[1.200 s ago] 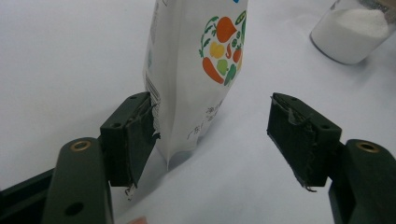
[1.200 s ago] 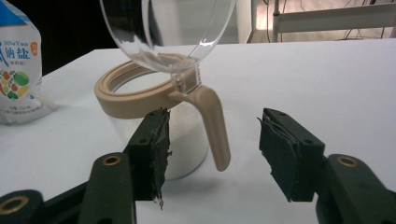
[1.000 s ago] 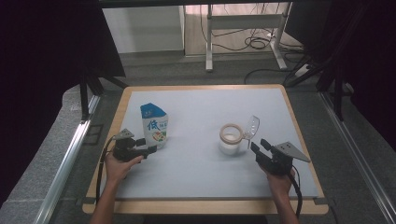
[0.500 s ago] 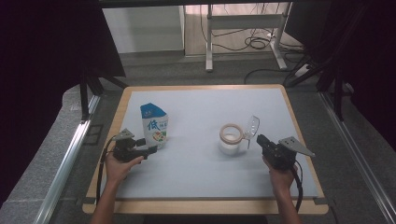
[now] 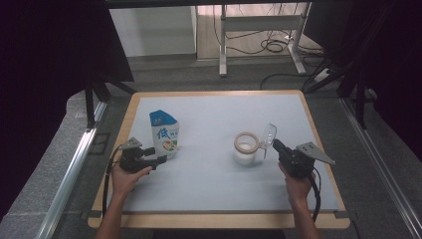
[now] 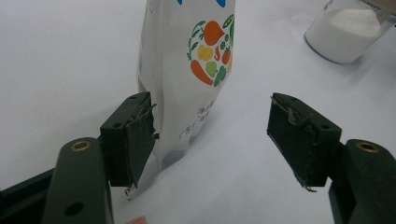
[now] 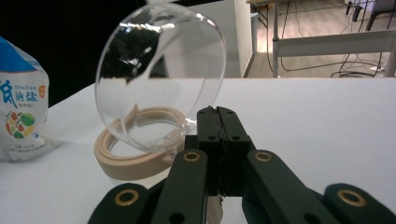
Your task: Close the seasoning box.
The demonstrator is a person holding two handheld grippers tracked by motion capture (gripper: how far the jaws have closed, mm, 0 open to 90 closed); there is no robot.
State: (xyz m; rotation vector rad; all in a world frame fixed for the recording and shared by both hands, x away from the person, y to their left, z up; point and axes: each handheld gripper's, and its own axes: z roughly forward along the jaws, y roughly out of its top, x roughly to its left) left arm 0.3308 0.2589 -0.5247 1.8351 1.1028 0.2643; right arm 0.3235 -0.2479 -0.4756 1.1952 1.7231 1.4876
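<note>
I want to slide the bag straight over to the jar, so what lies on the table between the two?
Nothing: in the high view the stretch of table between the salt bag and the jar is bare.

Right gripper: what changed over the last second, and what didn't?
The right gripper moved forward and left toward the jar; its jaws now stand shut beside the open clear lid. Whether they pinch anything cannot be told. The left gripper stayed put, open at the base of the salt bag. Bag and jar kept their places on the table.
</note>
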